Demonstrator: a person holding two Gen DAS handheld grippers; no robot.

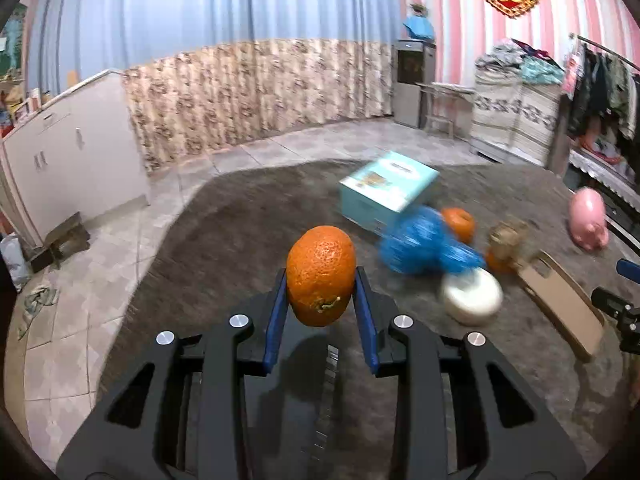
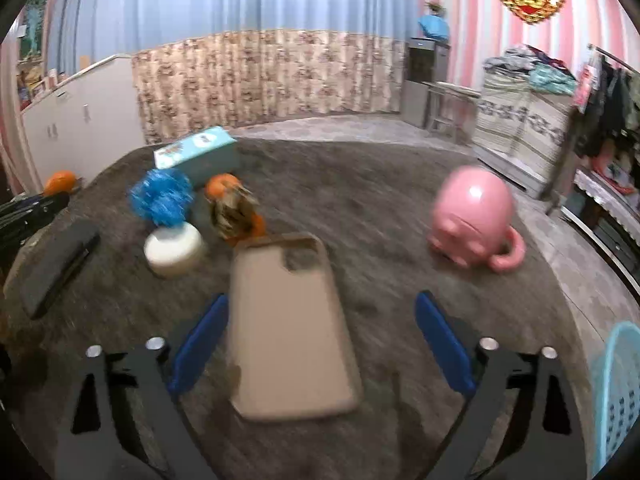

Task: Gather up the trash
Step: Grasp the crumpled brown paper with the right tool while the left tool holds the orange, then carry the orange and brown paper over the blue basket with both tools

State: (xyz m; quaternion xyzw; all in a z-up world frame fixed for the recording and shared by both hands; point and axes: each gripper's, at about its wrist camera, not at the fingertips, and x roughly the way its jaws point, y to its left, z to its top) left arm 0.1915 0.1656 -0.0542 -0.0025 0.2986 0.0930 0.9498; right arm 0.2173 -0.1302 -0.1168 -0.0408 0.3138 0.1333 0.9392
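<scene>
Fingers, left gripper [image 1: 321, 280]: blue pads clamped on either flank of an orange [image 1: 321, 276], stem end facing the camera, fruit lifted clear of the grey table cover [image 1: 240, 220].

Fingers, right gripper [image 2: 320, 344]: spread wide, nothing gripped; a beige phone case [image 2: 290, 328] lies flat between them, nearer the left pad, not touched so far as can be seen.

Handling, as judged: carry the orange level with a steady squeeze, since the round peel could roll out of flat pads. A light blue basket [image 2: 616, 396] at 4 o'clock in the right view looks the likely bin.

Other table items, left view:
- teal box [image 1: 386, 190], 1 o'clock
- blue tuft [image 1: 424, 246], 2 o'clock
- white jar [image 1: 472, 296], 3 o'clock
- pink pig-shaped cup [image 1: 588, 218], far right

Obscured:
- both views are motion-blurred
- brownish clutter beside a second orange [image 1: 460, 222] cannot be identified
- basket cut by the frame edge; contents unseen
- which items count as trash is not settled
</scene>
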